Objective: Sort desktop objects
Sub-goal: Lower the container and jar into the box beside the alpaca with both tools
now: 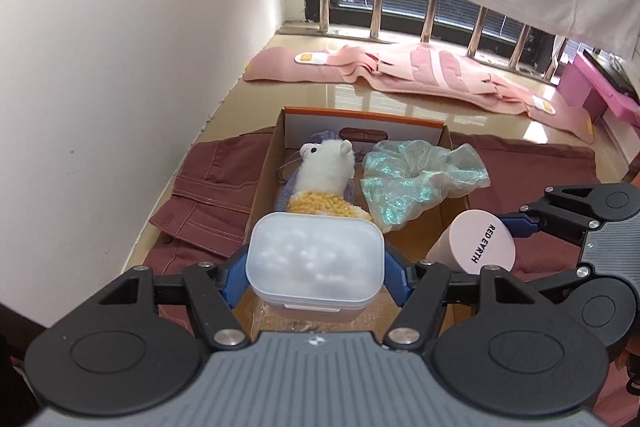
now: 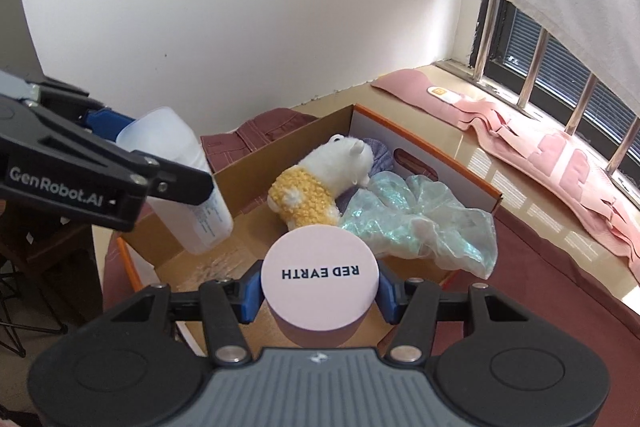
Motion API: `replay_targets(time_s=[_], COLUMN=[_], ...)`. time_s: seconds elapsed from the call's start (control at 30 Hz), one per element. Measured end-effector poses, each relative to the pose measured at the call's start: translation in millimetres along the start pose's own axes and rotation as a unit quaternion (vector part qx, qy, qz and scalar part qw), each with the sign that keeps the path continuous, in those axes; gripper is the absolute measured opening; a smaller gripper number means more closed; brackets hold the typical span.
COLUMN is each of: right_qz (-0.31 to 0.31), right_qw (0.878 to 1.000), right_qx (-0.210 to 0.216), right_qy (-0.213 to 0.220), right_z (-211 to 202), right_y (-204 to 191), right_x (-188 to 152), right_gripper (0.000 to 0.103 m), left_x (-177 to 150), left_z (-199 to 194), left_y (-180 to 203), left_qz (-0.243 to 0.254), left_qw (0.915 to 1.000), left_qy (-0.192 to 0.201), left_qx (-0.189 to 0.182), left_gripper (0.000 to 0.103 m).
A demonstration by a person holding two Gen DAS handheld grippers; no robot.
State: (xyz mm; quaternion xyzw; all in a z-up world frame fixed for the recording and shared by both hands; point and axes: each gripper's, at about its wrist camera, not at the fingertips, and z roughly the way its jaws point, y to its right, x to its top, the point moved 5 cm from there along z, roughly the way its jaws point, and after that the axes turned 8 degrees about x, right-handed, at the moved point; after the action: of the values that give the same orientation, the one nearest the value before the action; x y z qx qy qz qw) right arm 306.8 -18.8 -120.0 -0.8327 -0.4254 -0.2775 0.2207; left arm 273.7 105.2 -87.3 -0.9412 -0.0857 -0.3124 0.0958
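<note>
Left fingers point(image 1: 316, 277) grip a frosted container point(image 1: 316, 267), right fingers point(image 2: 319, 293) a pink jar point(image 2: 320, 277), above the toy-crowded box point(image 2: 424, 151).

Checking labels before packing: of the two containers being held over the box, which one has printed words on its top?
The round pink container in the right gripper, its top reading RED EARTH. The translucent plastic box in the left gripper has a plain top.

Near end of the box free, far end filled

The cardboard box point(image 2: 424, 147) has bare floor at its near end; its far half is blocked by the plush toy point(image 2: 320, 179) and the crumpled iridescent bag point(image 2: 420, 223). The box's tall far wall closes that end, and the white wall point(image 1: 120, 47) hems the left.
</note>
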Motion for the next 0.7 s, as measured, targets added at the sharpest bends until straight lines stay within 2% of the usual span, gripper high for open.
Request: replay_targets(time_s=[0.33, 0.7], right_qz=[-0.025, -0.067], right_qw=[0.999, 0.995], right_qx=[0.013, 0.025], right_qy=[-0.039, -0.065], right_z=[46, 69], right_y=[9, 8], right_x=[-9, -13], right_gripper=[0.054, 0.054], left_x=[1, -4], left_z=[49, 79], left_y=[9, 11], left_qz=[0.011, 0.016], left_qw=[0.9992, 0.9979], left_qy=[-0.038, -0.062], left_qx=[-0.001, 0.005], left_gripper=[0.067, 0.067])
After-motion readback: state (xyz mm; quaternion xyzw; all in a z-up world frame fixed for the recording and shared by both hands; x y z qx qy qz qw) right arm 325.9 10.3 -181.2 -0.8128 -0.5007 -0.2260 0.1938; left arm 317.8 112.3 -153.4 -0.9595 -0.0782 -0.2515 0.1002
